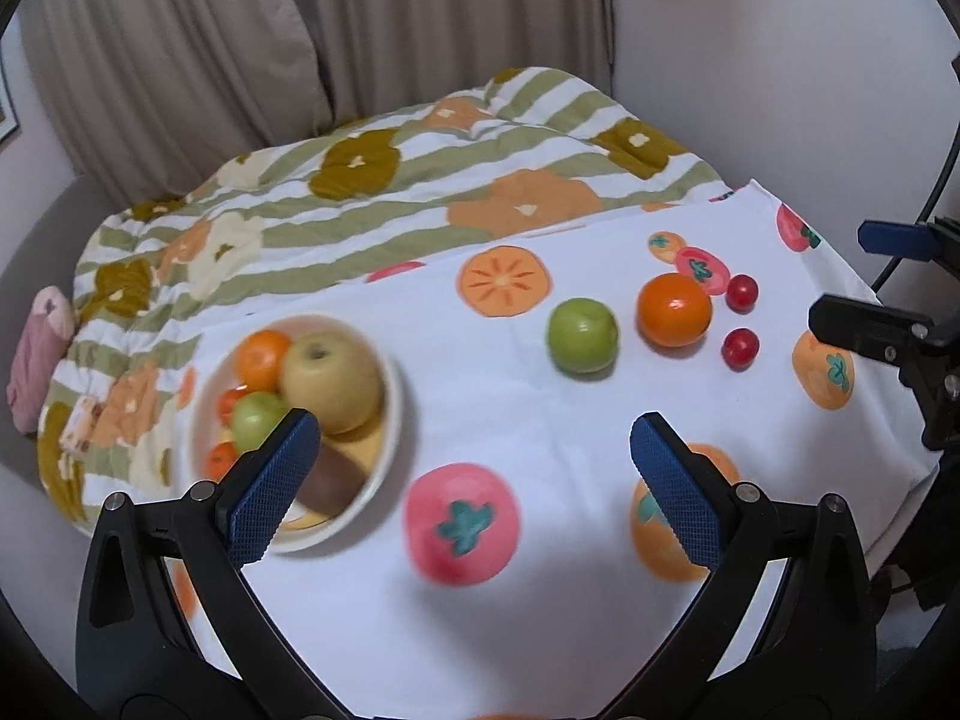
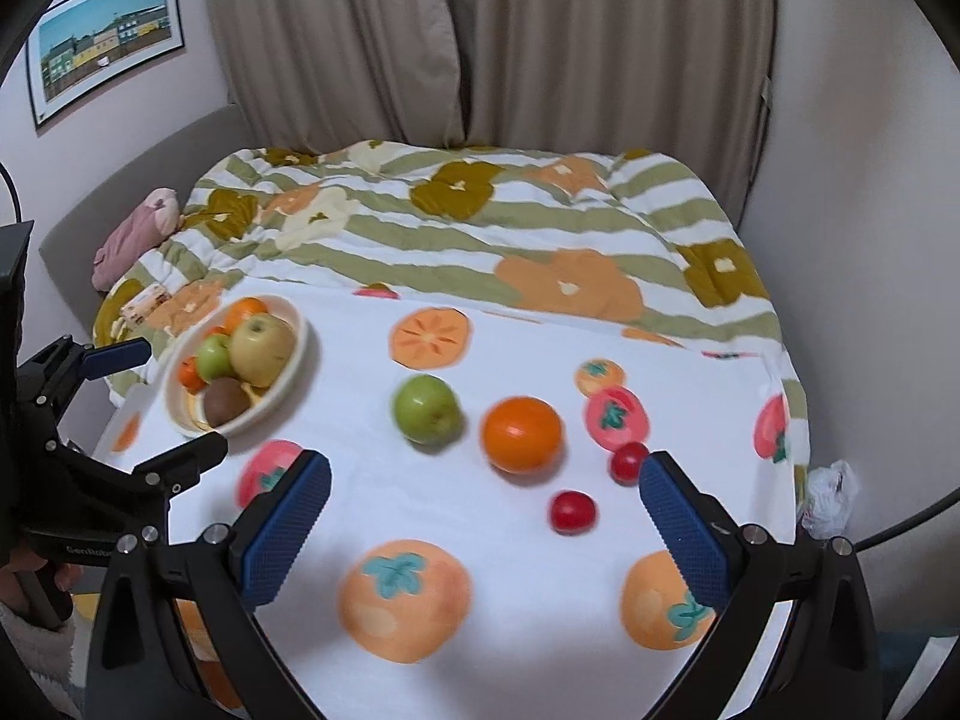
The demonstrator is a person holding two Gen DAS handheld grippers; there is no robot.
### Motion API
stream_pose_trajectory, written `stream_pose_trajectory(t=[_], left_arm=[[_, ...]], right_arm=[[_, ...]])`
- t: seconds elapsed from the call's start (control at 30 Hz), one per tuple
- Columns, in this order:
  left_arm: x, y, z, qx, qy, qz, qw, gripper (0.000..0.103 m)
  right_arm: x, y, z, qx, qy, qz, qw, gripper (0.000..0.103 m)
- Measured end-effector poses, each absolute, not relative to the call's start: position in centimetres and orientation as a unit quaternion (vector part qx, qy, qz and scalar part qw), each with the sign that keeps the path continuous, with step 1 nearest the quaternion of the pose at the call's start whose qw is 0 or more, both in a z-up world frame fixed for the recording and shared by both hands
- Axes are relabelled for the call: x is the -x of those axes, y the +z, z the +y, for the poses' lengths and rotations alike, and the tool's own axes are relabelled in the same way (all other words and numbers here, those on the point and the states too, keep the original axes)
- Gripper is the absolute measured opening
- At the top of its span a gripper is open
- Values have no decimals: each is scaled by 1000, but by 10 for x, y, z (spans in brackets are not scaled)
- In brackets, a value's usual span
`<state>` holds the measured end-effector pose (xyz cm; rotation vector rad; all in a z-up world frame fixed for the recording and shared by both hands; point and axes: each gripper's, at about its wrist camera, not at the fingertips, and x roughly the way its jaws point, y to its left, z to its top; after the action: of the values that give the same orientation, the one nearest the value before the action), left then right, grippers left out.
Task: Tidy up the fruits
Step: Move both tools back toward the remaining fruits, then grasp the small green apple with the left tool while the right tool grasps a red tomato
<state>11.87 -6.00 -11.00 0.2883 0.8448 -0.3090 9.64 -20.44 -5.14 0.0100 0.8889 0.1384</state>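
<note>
I see the bed [image 2: 750, 138] first, biggest thing, carrying a striped flower quilt [image 2: 480, 228] at its far end and a white fruit-print cloth [image 2: 480, 510] spread over the near part. Beige curtains [image 2: 480, 30] hang behind the bed, and a framed picture [image 2: 108, 39] is on the wall at far left.

My left claw [image 1: 474, 480] hangs over the cloth with its blue pads wide apart, nothing between them; its left pad overlaps the bowl in the left wrist view. My right claw [image 2: 486, 528] is likewise spread wide and empty, above the near right part of the cloth.

The bowl [image 2: 288, 384] sits toward the left edge of the cloth, close to where the quilt begins. It holds a yellow apple [image 2: 261, 348], a small green apple [image 2: 213, 357], a kiwi [image 2: 225, 402] and some small oranges [image 2: 246, 309].

Loose fruit lies in the middle to right of the cloth: a green apple [image 2: 427, 409], just beside it to the right an orange [image 2: 522, 435], then two cherry tomatoes [image 2: 573, 512] nearest the right edge, one of them just beside my right claw's right pad. All four are apart from the bowl.

A pink stuffed toy [image 2: 135, 234] lies at the far left edge of the bed. A crumpled plastic bag [image 2: 831, 498] sits off the right edge.
</note>
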Motion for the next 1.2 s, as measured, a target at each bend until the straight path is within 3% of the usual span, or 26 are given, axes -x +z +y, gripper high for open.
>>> stream_pose_trajectory(t=[0.33,0.5,0.7,0.8,0.93,1.03,1.2], left_arm=[[-148,-161,-108,-158,-171,422,876,103],[-166,-180,-127,-168,-178,431,869,92],[-182,-191,-143,-178,-183,430,866,87],[-187,-194,-148,-180,-185,433,864,77],[-193,-199,-153,-185,-185,438,860,75],[-195,-201,-153,-178,-190,444,857,62],[-193,-202,-155,-182,-190,442,858,60]], right_arm=[[-100,-116,-249,-20,55,462,885,103],[-104,-141,-262,-30,56,480,875,102],[-107,-157,-271,-37,55,491,869,98],[-111,-162,-272,-43,58,496,866,91],[-116,-168,-270,-46,64,502,861,86],[-119,-170,-268,-47,69,501,861,86],[-125,-173,-264,-45,74,501,861,76]])
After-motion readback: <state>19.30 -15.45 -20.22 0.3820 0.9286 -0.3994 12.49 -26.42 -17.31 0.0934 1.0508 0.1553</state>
